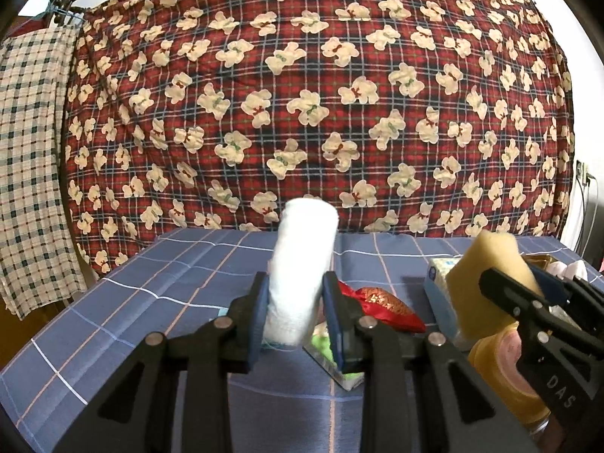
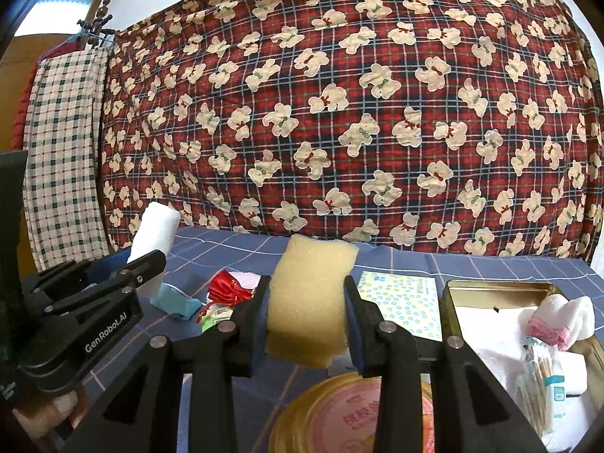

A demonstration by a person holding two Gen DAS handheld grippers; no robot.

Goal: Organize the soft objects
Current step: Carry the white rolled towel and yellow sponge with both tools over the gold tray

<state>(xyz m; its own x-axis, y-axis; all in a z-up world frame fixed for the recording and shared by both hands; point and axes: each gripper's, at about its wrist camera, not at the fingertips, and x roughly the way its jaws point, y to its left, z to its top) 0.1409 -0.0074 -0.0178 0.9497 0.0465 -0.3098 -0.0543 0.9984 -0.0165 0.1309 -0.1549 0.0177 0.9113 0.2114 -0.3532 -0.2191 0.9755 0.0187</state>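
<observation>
I'm seeing bare blue tablecloth (image 1: 124, 302) lying open on my left. Ahead, a red pouch (image 1: 381, 304) and tissue pack (image 2: 404, 302) are crowding the middle; the gold tin (image 2: 502, 290) is blocking my right.

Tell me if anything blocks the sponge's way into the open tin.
Nothing visible does. The sponge, held in the right gripper, hangs left of the tin, whose open top faces up.
</observation>
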